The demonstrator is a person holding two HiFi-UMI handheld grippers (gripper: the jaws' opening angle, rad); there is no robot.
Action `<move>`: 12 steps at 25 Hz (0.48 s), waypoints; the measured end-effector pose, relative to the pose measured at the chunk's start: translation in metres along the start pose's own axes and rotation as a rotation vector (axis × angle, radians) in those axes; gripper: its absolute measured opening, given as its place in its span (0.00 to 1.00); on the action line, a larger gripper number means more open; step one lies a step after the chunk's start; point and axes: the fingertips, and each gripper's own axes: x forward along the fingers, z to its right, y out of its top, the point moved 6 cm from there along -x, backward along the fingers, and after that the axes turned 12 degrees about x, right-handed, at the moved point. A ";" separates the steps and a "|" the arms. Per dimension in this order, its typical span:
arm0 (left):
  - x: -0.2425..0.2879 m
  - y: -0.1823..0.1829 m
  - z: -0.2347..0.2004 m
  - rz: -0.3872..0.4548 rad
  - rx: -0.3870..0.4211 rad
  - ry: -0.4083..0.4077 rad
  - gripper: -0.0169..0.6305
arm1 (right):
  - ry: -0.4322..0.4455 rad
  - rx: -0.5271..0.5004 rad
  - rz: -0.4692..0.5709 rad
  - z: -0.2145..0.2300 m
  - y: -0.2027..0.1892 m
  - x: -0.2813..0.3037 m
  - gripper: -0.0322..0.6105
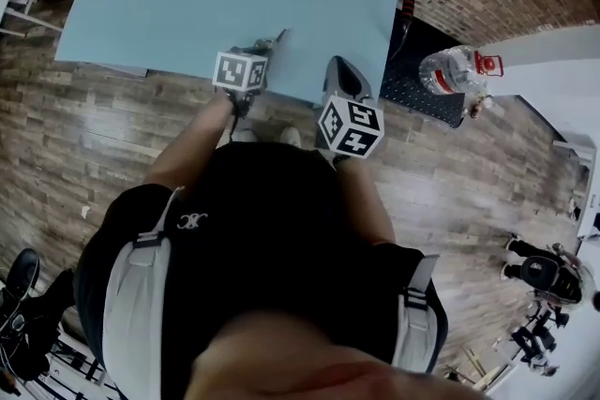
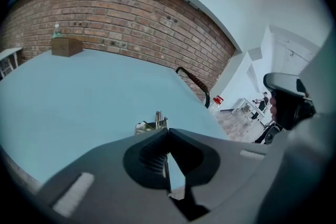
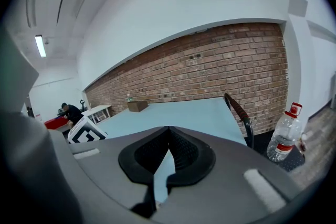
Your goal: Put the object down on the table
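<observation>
my left tool (image 2: 167, 132) pinches a small metal piece (image 2: 152, 125) over the surface's (image 2: 79, 102) near edge; right tool (image 3: 168, 131) pressed together.

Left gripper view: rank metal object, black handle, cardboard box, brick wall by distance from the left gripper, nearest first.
1. metal object: at the left gripper's jaw tips, pinched between them.
2. black handle: off the table's right edge.
3. cardboard box: far left end of the table.
4. brick wall: just behind the cardboard box.
</observation>
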 end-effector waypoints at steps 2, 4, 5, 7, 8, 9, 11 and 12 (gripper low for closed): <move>0.010 0.002 0.001 -0.008 -0.008 -0.004 0.03 | -0.014 0.001 -0.003 0.007 0.000 -0.001 0.07; 0.018 0.002 0.000 -0.016 -0.015 -0.005 0.03 | -0.025 0.000 -0.011 0.011 -0.001 -0.003 0.07; 0.021 0.002 0.000 -0.019 -0.021 -0.007 0.03 | -0.029 0.001 -0.015 0.013 -0.001 -0.004 0.07; 0.025 0.002 0.001 -0.028 -0.035 -0.015 0.03 | -0.039 0.005 -0.018 0.017 -0.001 -0.007 0.07; 0.027 0.003 0.002 -0.032 -0.038 -0.016 0.03 | -0.045 0.009 -0.018 0.020 -0.001 -0.008 0.07; 0.029 0.003 0.002 -0.036 -0.037 -0.016 0.03 | -0.052 0.012 -0.016 0.023 0.000 -0.010 0.07; 0.032 0.001 0.001 -0.049 -0.029 -0.010 0.03 | -0.064 0.017 -0.014 0.027 0.001 -0.012 0.07; 0.033 -0.001 0.000 -0.059 -0.025 -0.005 0.03 | -0.067 0.019 -0.015 0.028 0.001 -0.012 0.07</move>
